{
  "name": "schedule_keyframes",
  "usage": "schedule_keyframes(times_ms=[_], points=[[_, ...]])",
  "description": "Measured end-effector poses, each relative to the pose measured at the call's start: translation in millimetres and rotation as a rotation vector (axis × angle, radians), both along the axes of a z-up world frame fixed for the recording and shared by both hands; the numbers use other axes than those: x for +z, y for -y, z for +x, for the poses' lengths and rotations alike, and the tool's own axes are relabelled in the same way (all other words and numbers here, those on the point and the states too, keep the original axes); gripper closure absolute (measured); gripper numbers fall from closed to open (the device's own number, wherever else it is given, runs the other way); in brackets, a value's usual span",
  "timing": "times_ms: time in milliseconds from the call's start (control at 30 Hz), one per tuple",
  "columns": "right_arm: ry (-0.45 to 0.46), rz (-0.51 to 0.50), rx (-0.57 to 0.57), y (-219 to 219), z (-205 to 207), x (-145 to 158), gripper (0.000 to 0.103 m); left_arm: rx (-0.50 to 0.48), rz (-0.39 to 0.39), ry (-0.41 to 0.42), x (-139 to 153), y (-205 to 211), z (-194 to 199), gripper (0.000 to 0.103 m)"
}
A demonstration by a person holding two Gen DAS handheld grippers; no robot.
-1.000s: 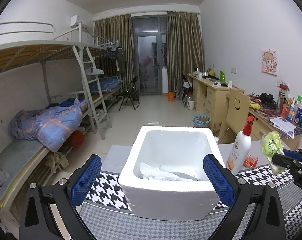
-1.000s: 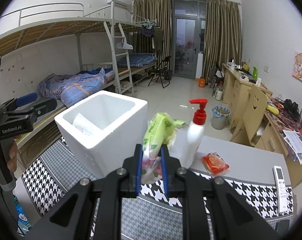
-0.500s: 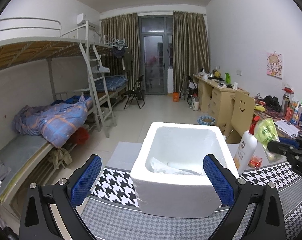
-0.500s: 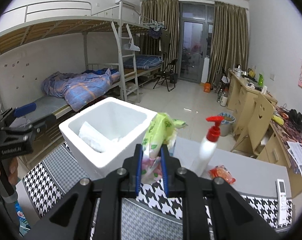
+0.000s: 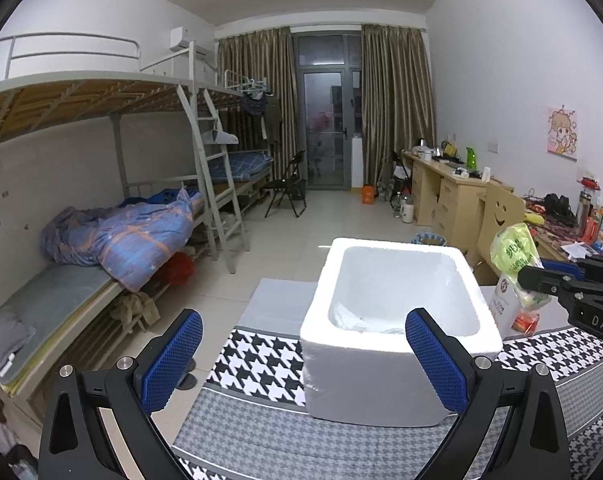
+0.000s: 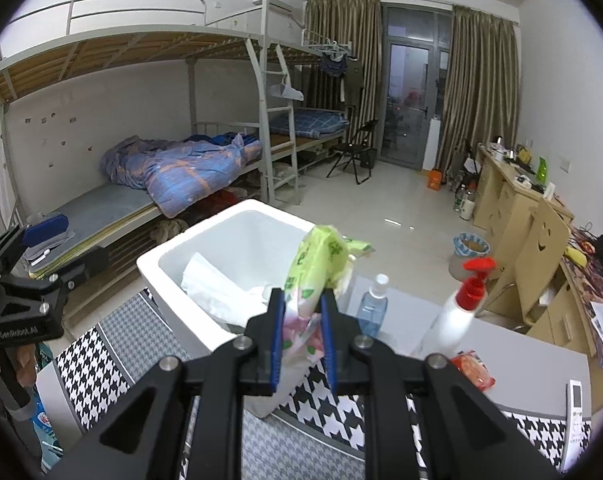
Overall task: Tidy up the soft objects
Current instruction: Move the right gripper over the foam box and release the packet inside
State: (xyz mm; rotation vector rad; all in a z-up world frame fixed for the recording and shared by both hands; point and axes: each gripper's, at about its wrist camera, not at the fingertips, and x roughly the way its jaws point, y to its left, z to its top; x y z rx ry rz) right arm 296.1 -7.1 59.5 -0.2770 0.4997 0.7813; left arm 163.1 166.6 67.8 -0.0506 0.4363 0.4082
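My right gripper (image 6: 301,304) is shut on a green soft tissue pack (image 6: 315,268), held upright over the near right rim of a white foam box (image 6: 229,336). White soft packs (image 6: 217,290) lie inside that box. From the left wrist view the same green pack (image 5: 515,254) hangs just right of the foam box (image 5: 365,376), pinched by the right gripper (image 5: 535,280). My left gripper (image 5: 301,352) stands open with nothing between its blue pads, in front of the box's near left side.
On the table right of the box stand a white pump bottle with a red top (image 6: 459,312) and a small blue spray bottle (image 6: 373,306). A red packet (image 6: 471,368) and a remote (image 6: 573,404) lie further right. A houndstooth cloth (image 6: 101,364) covers the table.
The right gripper has carried the green pack leftward, from beside the pump bottle to the box's rim. In the left wrist view the box has shifted to the right.
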Motion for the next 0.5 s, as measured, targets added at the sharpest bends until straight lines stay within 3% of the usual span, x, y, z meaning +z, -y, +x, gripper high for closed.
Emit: schedule_keyframes(times_ms=[500], points=[[-0.02,-0.013,0.049,-24,7,-4,0.082,0.025,-0.02,0.004,-10,-4,-16,0.001]])
